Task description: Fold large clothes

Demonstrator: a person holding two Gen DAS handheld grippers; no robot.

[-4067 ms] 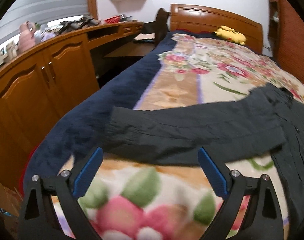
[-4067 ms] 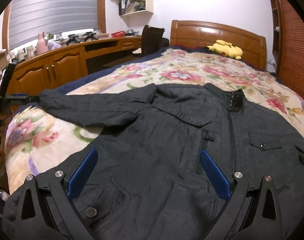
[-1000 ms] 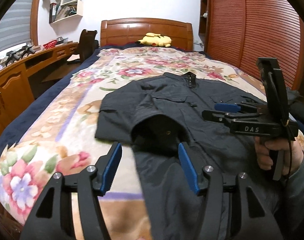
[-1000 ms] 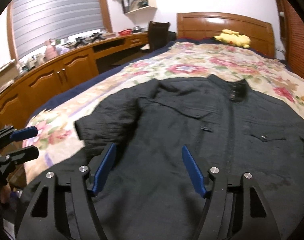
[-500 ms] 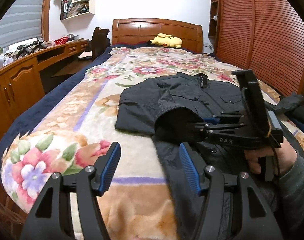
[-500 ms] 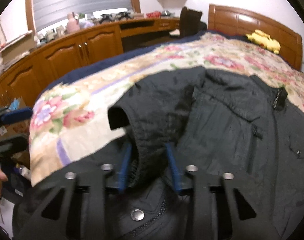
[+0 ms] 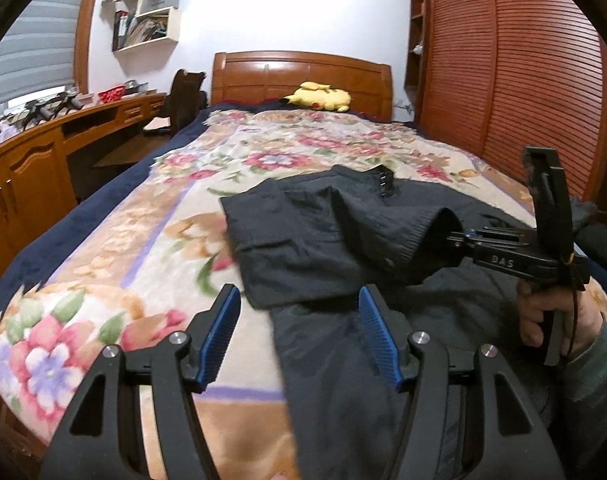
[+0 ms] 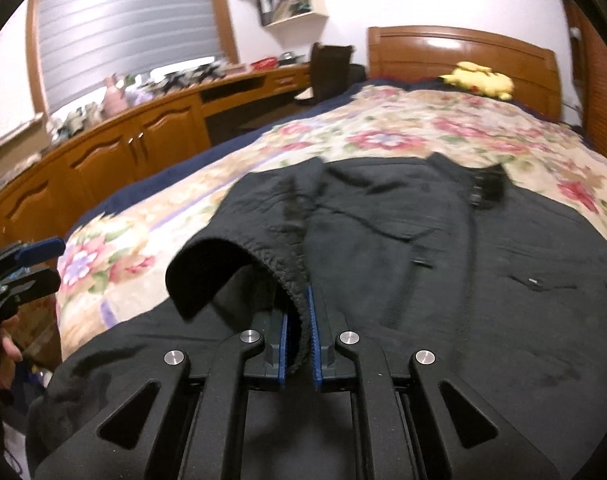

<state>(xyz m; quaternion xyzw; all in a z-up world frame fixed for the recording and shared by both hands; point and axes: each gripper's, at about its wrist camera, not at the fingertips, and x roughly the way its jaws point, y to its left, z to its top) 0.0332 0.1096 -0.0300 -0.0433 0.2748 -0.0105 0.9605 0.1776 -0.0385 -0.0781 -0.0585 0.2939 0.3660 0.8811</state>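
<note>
Jacket (image 8: 423, 264) sleeve cuff pinched by right tool (image 8: 299, 340), left tool (image 7: 299, 332) spread wide, yellow plush (image 7: 317, 97) far beyond

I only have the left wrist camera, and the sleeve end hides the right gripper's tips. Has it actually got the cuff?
Observer: Yes. In the right wrist view the right gripper is shut on the cuff, with its ribbed rim between the blue pads.
Operator: The whole cuff, or one side?
Observer: One side only. The rest of the opening gapes to the gripper's left.
Operator: Is the chest behind it flat?
Observer: The jacket lies fairly flat there, with a pocket snap showing.
</note>
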